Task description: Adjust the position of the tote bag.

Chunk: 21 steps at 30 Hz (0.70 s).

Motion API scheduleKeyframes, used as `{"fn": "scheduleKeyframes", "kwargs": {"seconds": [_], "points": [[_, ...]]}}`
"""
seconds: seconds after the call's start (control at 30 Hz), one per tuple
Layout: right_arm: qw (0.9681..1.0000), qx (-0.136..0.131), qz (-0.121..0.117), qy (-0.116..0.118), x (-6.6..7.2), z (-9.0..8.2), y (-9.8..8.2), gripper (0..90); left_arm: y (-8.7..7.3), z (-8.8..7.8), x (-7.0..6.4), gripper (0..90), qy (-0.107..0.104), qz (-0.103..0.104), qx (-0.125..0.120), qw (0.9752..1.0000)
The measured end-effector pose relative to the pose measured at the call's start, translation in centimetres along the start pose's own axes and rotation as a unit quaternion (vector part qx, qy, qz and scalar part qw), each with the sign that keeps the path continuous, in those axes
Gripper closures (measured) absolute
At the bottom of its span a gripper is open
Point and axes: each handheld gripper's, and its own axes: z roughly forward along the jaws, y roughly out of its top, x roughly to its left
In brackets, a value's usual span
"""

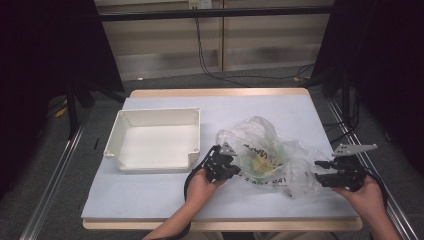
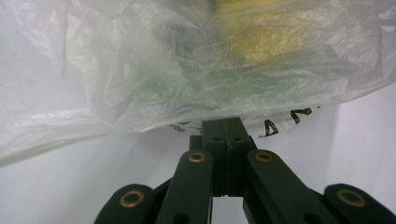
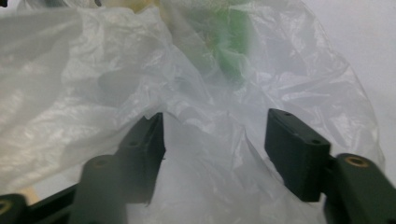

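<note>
Count from my side: 1 table (image 1: 150, 200) with a pale top. 1 white tray (image 1: 155, 145) on it, 4 walls, 1 compartment. 1 clear plastic bag (image 1: 270, 150), crumpled, black print along its edge; inside I make out 2 colour patches, 1 yellow, 1 green, can't split them into separate items. 2 grippers, both mine: 1 left gripper (image 1: 222, 165), 1 right gripper (image 1: 327, 172), 2 black jaws each, 4 in total. 2 hands, 1 per gripper.

Crinkled glossy clear plastic bag (image 1: 265, 152) — smooth matt white plastic bin (image 1: 155, 141), matt tabletop (image 1: 150, 195)
</note>
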Motion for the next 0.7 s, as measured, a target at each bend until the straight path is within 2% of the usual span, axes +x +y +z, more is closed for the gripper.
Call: {"fn": "scheduleKeyframes", "kwargs": {"seconds": [0.17,0.2,0.3,0.37,0.5,0.6,0.63,0.7], "points": [[0.9999,-0.009,0.009,-0.005,0.1,-0.8,-0.9,28.4,-0.2,0.3,0.0,90.0,0.002,0.003,0.011,0.9999],[0.9999,-0.009,0.009,-0.003,0.1,-1.0,-1.0,28.3,-0.2,0.4,0.0,90.0,-0.001,0.002,0.006,1.0],[0.9999,-0.011,0.01,-0.004,0.1,-1.4,-1.2,27.7,-0.2,0.4,-0.1,90.0,-0.001,0.0,0.007,1.0],[0.9999,-0.013,0.006,-0.002,0.2,-1.6,-1.3,27.3,-0.1,0.5,-0.1,90.0,0.0,0.005,0.012,0.9999],[0.9998,-0.007,0.013,-0.013,0.3,-1.7,-1.7,27.8,-0.1,0.4,-0.1,90.0,0.0,0.009,0.014,0.9999],[0.9998,-0.004,0.012,-0.014,0.3,-1.4,-2.4,40.3,-0.2,0.5,-0.1,90.0,-0.003,0.01,0.01,0.9999],[0.9999,0.003,0.011,-0.008,0.2,-1.1,-2.5,44.3,-0.3,0.5,0.0,90.0,-0.007,0.011,0.013,0.9998],[0.9998,0.016,0.004,-0.01,0.3,-0.6,-2.8,53.2,-0.3,0.5,-0.1,90.0,-0.004,0.008,0.014,0.9999]]}}
